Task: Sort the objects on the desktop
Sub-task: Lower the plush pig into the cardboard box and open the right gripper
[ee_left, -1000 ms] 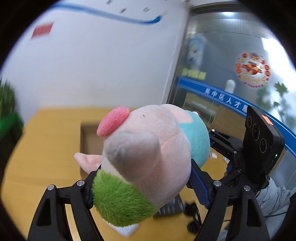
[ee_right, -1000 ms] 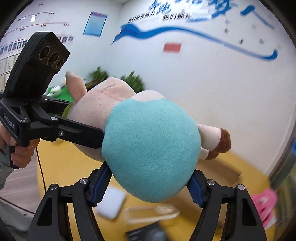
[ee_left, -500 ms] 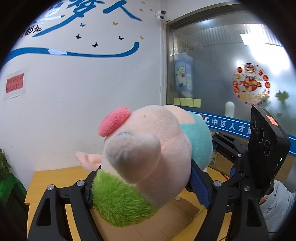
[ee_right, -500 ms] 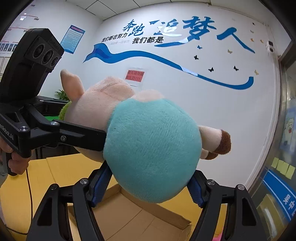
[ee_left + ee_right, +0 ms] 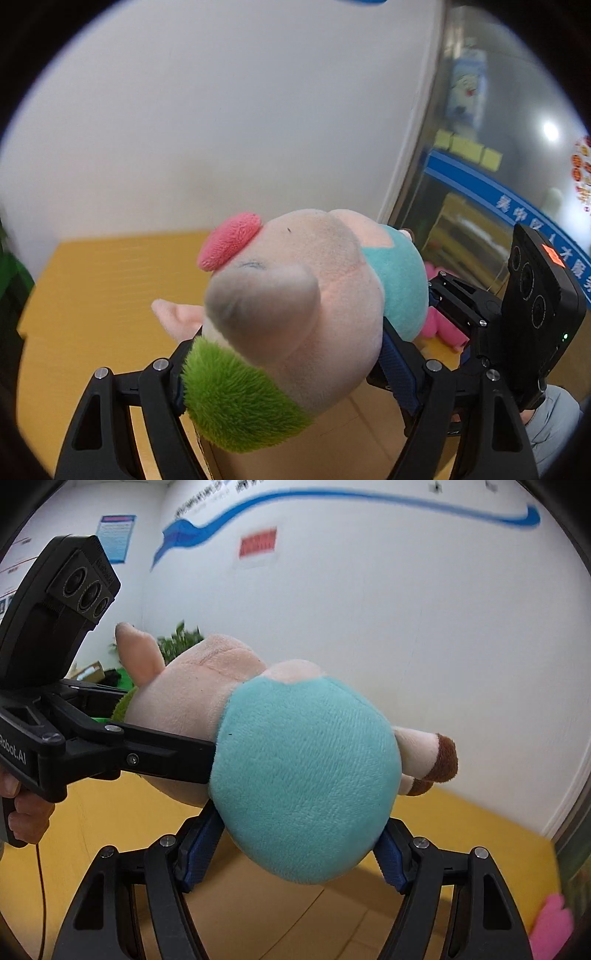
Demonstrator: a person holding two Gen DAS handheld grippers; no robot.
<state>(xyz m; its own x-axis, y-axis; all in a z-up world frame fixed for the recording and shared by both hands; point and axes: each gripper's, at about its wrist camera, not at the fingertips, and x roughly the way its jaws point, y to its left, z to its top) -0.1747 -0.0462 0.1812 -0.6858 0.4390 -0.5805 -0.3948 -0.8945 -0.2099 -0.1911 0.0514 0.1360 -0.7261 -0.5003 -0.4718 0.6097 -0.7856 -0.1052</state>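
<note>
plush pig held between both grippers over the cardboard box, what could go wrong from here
1. The plush pig is soft and round. The left gripper pinches only its head and the right gripper only its teal belly, so it could squeeze out of either grip.
2. If one gripper lets go first, the pig may swing and miss the cardboard box.
3. The grippers sit close together and could knock each other.

Bright, even indoor light. Background motion-blurred; plush toy (image 5: 295,314) sharp. Strong fisheye bending, black vignette at corners. Glare spot on glass wall (image 5: 550,131).

Plush pig (image 5: 295,317) above cardboard box (image 5: 351,443), between grippers
</note>
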